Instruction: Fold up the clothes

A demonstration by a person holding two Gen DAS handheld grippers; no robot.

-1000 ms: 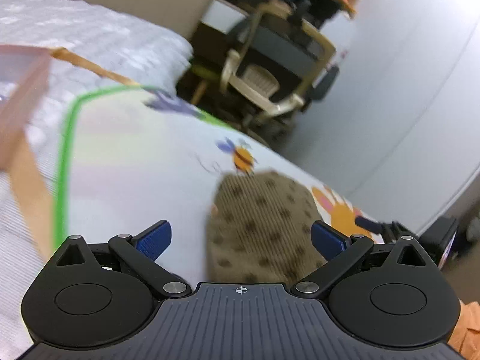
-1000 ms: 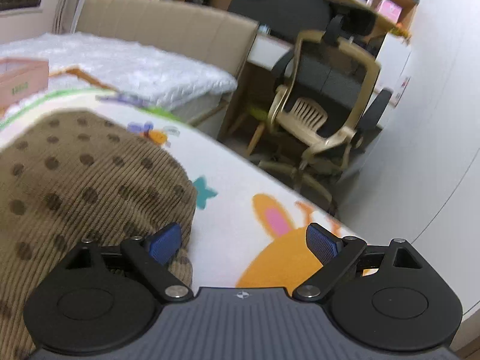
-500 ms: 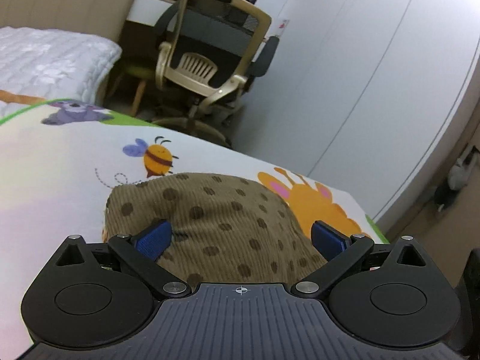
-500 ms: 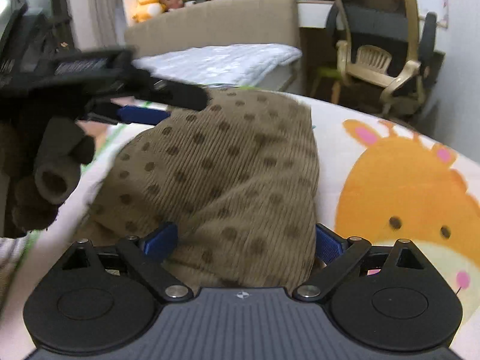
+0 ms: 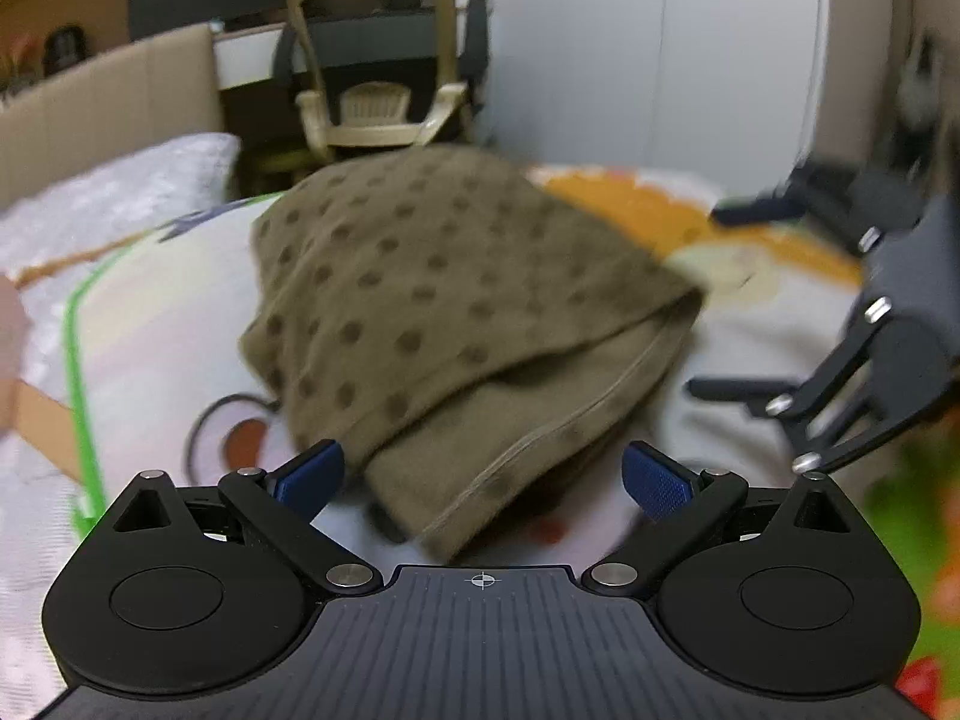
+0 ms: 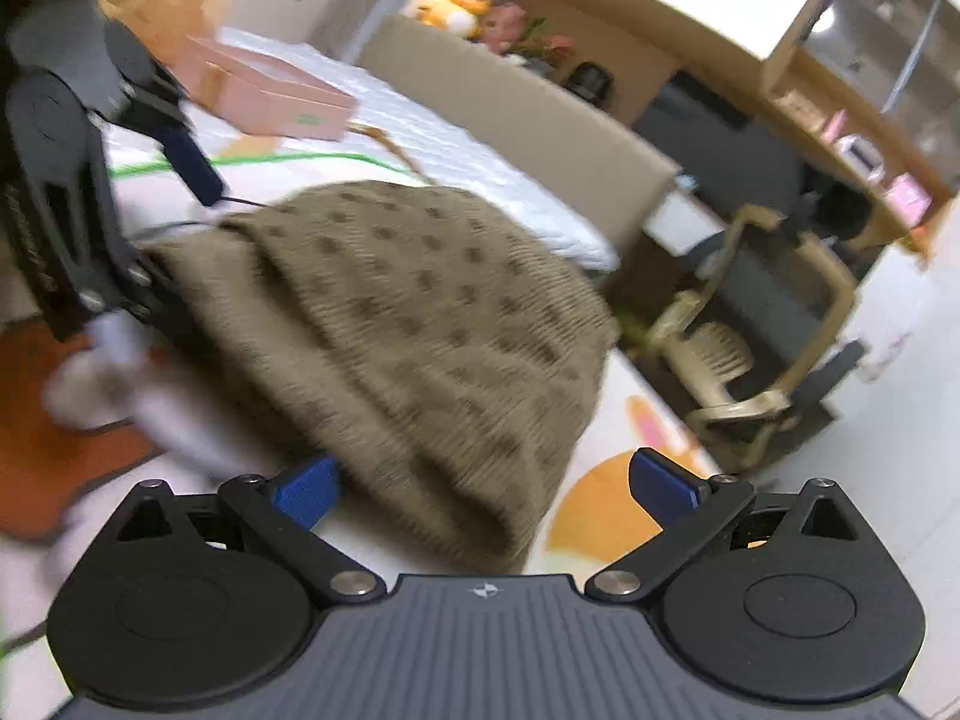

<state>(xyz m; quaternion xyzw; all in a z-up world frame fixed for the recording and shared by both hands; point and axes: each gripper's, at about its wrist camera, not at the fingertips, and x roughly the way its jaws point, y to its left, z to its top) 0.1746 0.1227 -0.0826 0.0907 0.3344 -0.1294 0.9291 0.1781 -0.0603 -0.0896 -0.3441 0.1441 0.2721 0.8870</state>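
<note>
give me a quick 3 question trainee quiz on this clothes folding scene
1. True or false: the brown dotted garment lies on a cartoon mat.
2. The right gripper is: A) shut on the garment, B) open, C) out of view.
3. Fill in: behind the garment stands an office ____.

Key: 1 true; 2 B; 3 chair.

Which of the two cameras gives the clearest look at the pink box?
The right wrist view: the flat pink cardboard box lies on the white quilted bed, whole though blurred. The left wrist view shows at most a pinkish blur at its left edge.
</note>
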